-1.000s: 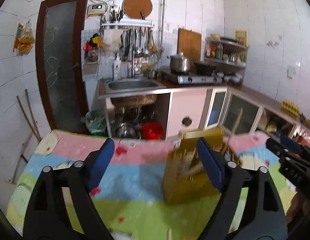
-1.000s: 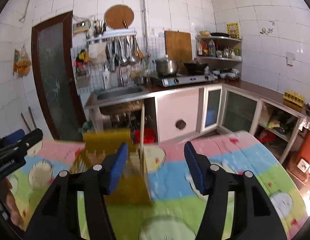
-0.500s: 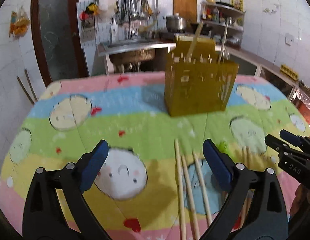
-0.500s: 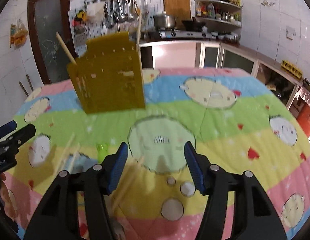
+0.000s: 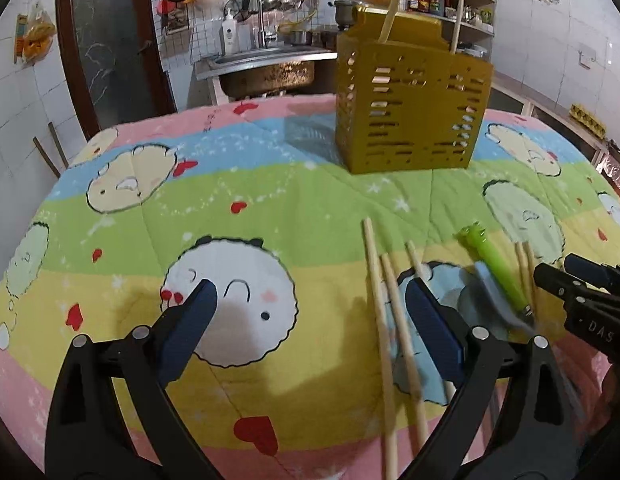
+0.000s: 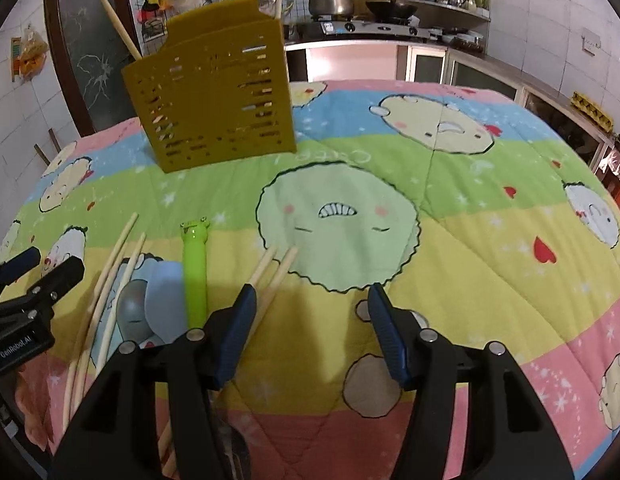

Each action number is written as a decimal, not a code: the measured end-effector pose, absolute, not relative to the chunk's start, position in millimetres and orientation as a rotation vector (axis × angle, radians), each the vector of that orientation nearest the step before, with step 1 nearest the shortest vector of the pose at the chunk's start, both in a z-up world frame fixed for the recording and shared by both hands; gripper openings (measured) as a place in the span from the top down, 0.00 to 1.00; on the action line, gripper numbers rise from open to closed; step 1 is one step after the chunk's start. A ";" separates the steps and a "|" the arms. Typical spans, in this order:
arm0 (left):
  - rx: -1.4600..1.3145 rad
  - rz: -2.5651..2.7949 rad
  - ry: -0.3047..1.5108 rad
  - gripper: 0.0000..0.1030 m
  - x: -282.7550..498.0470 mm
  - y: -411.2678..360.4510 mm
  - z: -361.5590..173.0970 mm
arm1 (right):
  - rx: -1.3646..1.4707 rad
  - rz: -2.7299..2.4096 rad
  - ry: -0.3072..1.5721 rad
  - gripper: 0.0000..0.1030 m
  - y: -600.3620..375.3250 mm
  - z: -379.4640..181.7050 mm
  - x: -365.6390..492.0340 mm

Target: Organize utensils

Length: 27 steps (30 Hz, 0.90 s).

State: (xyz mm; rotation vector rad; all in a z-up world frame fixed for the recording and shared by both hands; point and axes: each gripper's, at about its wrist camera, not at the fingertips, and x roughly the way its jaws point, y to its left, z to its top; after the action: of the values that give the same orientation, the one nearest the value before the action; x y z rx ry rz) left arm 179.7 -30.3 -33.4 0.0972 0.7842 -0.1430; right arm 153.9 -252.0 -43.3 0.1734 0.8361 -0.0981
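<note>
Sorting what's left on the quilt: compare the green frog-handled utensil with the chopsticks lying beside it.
The green frog-handled utensil is thick, bright green plastic with a frog head; the chopsticks are thin, plain pale sticks. The utensil lies alone; the chopsticks lie as a pair. Both rest flat on the quilt, outside the yellow utensil holder.

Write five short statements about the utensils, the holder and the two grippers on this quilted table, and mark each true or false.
1. The mustard-yellow slotted plastic utensil holder stands upright. True.
2. It is empty. False: wooden chopsticks stick out of its top.
3. A green frog-topped handle lies on the cartoon-print quilt. True.
4. The right gripper grips a chopstick. False: its jaws are open and hold nothing.
5. The left gripper has open, empty jaws. True.
</note>
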 end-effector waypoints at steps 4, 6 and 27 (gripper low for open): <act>0.086 -0.151 0.826 0.12 183.5 -27.2 -44.8 | 0.171 -0.103 0.851 0.44 -248.4 -46.7 157.4; 0.083 -0.153 0.837 0.13 184.6 -27.2 -46.8 | 0.165 -0.111 0.856 0.45 -246.6 -46.6 158.1; 0.105 -0.161 0.894 0.26 191.9 -35.5 -57.6 | 0.247 -0.130 0.917 0.69 -238.2 -47.1 163.1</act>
State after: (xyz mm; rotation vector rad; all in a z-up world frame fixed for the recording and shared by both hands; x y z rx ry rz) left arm 191.9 -35.5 -57.6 0.1054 0.8942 -0.1607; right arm 163.1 -238.2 -47.1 0.2470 0.9173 -0.1299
